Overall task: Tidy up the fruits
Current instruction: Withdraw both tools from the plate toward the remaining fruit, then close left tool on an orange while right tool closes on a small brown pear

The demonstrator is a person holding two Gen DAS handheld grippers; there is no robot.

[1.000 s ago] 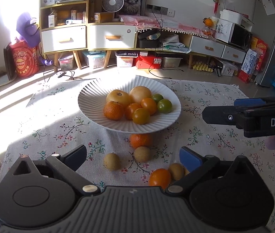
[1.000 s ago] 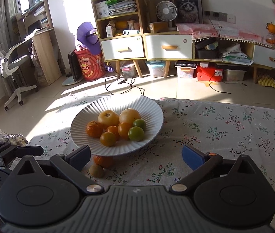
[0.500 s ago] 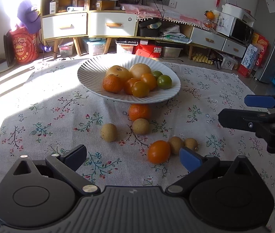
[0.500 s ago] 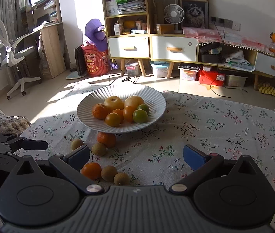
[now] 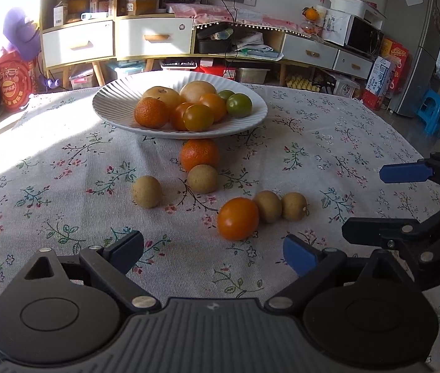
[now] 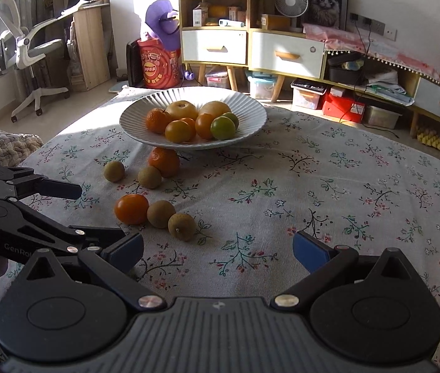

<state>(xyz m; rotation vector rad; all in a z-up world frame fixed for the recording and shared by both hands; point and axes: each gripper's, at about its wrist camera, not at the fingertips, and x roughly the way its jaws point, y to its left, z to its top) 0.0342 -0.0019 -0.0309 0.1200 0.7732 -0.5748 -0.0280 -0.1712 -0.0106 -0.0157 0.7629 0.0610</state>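
A white ribbed plate [image 5: 111, 105] [image 6: 251, 115] holds several fruits: pears, oranges, green ones. On the floral cloth in front lie a mandarin [image 5: 199, 154] [image 6: 164, 161], an orange tomato [image 5: 238, 218] [image 6: 131, 209] and several small brown longans [image 5: 147, 191] [image 6: 181, 227]. My left gripper [image 5: 213, 251] is open and empty, just short of the tomato. My right gripper [image 6: 217, 248] is open and empty, to the right of the loose fruit. Each gripper shows at the edge of the other's view.
The table is covered by a floral cloth [image 6: 344, 186]. Beyond it stand a shelf with drawers [image 5: 111, 37], storage boxes on the floor, an office chair [image 6: 24, 49] at left and a blue stool [image 5: 434, 112] at right.
Both grippers have pulled back and down from the plate toward the near table edge. More loose fruit has come into view. Both stay open and empty.
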